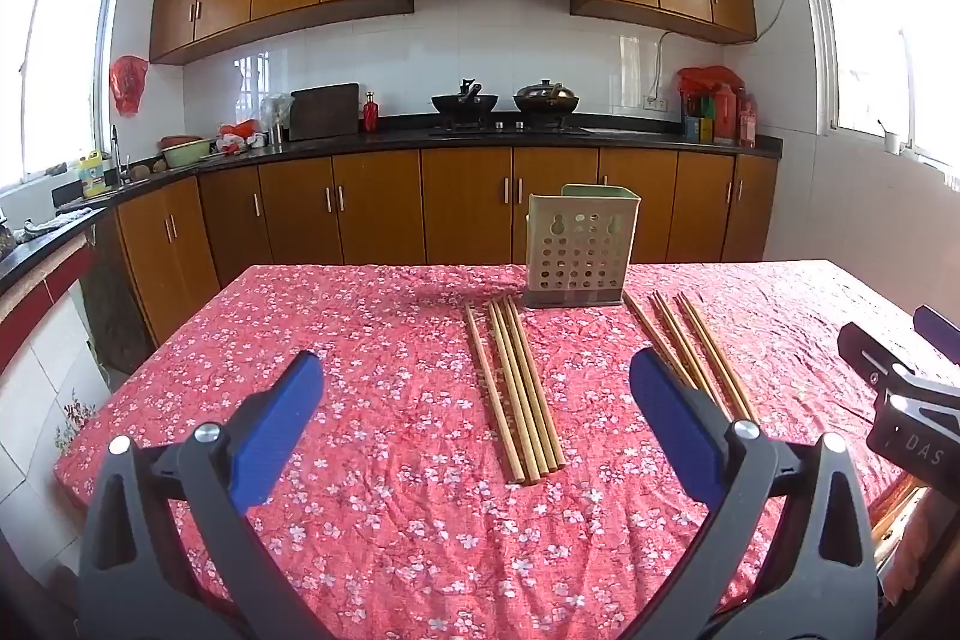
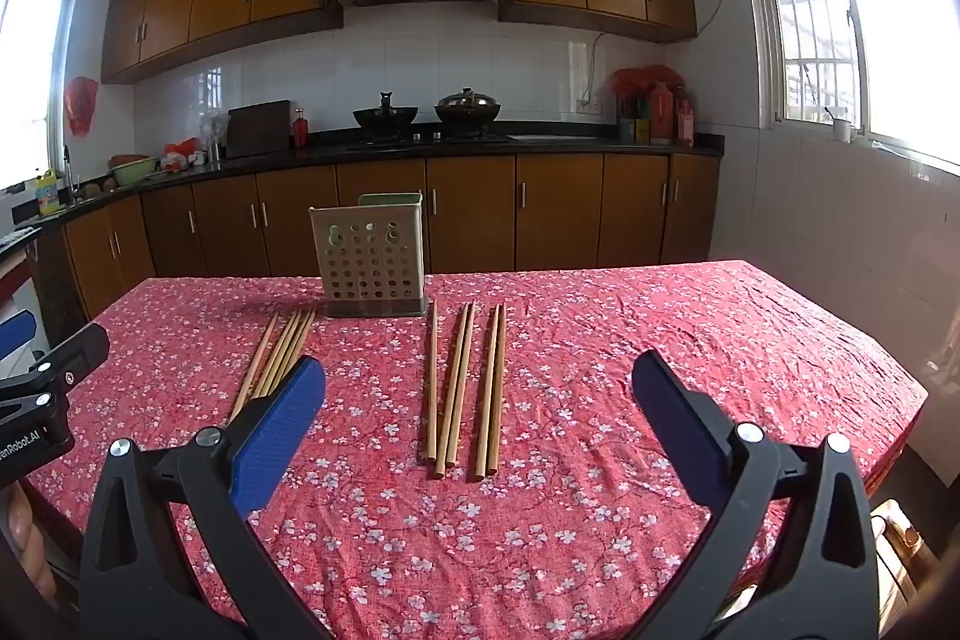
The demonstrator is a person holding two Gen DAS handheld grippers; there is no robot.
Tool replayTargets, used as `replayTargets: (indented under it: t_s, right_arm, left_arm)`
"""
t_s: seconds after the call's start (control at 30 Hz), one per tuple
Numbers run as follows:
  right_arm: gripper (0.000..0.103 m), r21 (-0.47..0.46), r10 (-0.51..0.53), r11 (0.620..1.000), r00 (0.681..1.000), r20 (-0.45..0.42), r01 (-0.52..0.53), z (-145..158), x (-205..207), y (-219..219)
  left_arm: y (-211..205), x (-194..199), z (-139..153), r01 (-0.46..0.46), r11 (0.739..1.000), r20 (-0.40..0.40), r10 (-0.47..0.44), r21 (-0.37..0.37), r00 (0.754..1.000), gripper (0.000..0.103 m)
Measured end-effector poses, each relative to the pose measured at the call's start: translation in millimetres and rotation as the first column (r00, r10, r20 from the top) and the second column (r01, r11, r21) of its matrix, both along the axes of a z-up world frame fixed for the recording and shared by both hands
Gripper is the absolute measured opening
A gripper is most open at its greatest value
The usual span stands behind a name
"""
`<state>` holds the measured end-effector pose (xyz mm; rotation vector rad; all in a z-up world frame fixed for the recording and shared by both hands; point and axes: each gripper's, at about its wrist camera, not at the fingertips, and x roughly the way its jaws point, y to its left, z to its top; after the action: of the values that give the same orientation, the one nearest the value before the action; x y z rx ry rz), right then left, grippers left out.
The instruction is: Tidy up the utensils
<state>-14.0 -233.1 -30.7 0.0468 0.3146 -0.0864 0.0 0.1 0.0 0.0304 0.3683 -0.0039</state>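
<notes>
A beige perforated utensil holder (image 1: 579, 253) (image 2: 371, 259) stands upright at the far middle of the red floral tablecloth (image 1: 360, 340) (image 2: 660, 340). Several wooden chopsticks lie in a left bundle (image 1: 519, 388) (image 2: 282, 355) in front of it, and several more lie in a right group (image 1: 690, 346) (image 2: 465, 388). My left gripper (image 1: 477, 394) is open and empty, above the cloth near the left bundle. My right gripper (image 2: 480, 394) is open and empty, above the near ends of the right group. Its black body shows at the right edge of the left wrist view (image 1: 900, 388).
The table's left edge (image 1: 138, 382) and right edge (image 2: 900, 400) drop to the floor. Brown kitchen cabinets (image 1: 468, 202) and a black counter with two woks (image 1: 504, 103) stand behind the table. Windows are on both side walls.
</notes>
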Motion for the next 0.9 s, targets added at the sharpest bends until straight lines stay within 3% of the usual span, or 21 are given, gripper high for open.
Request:
replayTargets:
  t_s: [0.9]
  right_arm:
    - [0.101,0.001,0.000,1.000,1.000,0.002,0.000,0.6,-0.8,-0.3]
  left_arm:
    - [-0.1,-1.4,1.1,0.002,1.000,0.000,-0.002,0.000,1.000,0.099]
